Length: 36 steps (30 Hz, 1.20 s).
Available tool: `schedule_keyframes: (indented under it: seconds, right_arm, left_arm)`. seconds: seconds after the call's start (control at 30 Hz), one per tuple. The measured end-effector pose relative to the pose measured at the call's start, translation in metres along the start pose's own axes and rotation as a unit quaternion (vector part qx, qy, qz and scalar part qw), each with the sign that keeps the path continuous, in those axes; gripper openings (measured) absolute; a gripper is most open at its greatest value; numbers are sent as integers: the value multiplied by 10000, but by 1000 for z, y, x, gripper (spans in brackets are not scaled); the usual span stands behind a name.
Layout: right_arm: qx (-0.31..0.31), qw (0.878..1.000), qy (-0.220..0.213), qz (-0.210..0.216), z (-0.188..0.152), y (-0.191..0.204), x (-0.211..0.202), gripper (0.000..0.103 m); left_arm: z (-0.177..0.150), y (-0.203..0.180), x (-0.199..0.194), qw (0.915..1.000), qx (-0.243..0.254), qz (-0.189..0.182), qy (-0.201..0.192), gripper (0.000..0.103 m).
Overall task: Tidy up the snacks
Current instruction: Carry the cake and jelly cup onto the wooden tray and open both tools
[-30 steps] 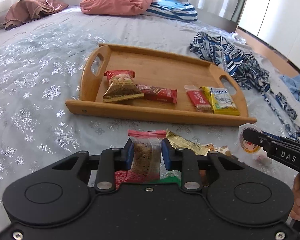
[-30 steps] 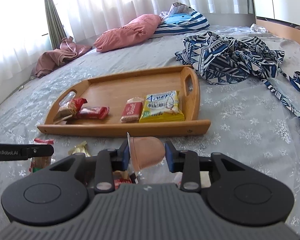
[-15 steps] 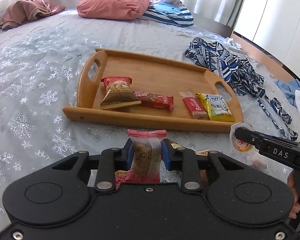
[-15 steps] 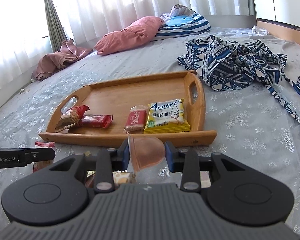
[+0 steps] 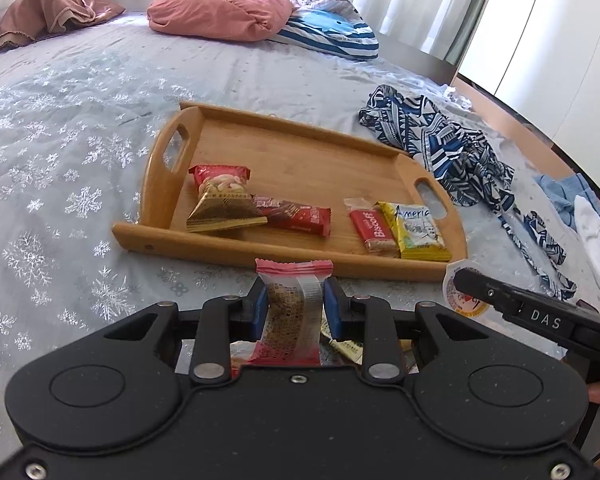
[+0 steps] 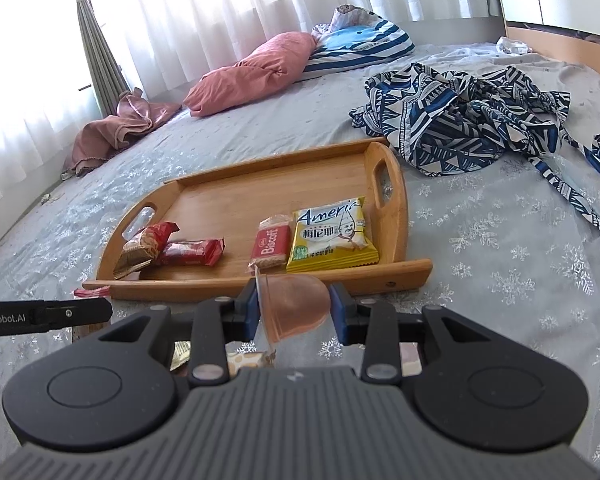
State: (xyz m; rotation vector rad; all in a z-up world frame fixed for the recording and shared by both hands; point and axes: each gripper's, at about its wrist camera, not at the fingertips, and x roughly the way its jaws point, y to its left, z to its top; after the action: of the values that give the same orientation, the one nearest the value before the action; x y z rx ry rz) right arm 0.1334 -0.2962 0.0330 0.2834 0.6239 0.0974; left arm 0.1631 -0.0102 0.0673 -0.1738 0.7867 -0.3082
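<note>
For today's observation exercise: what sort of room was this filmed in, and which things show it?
Most likely a bedroom: everything lies on a bed with a snowflake-print cover, a pink pillow sits by the curtained window, and patterned clothing is strewn beside the wooden tray.

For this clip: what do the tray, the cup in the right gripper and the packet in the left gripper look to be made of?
Tray: wood, possibly bamboo; honey colour, fine straight grain, smooth satin finish.
Cup: thin translucent plastic, pinkish contents showing through, with a printed lid; the right gripper holds it sideways.
Packet: glossy plastic film, clear in the middle with pink crimped ends, a brown bar visible inside; the left gripper pinches it.
</note>
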Motion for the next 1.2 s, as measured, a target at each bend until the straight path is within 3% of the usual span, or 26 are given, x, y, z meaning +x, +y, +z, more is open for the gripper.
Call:
schedule_keyframes:
  seconds: [0.73,1.2]
  right_arm:
    - [-47,9999,10,-110,-2,-7,-4,40]
    - [50,9999,-60,-112,13,-10,0,40]
  left_arm:
    - [5,0,2,10000,-45,-1,18,27]
    - [22,3,8,9999,-151,-36,-14,27]
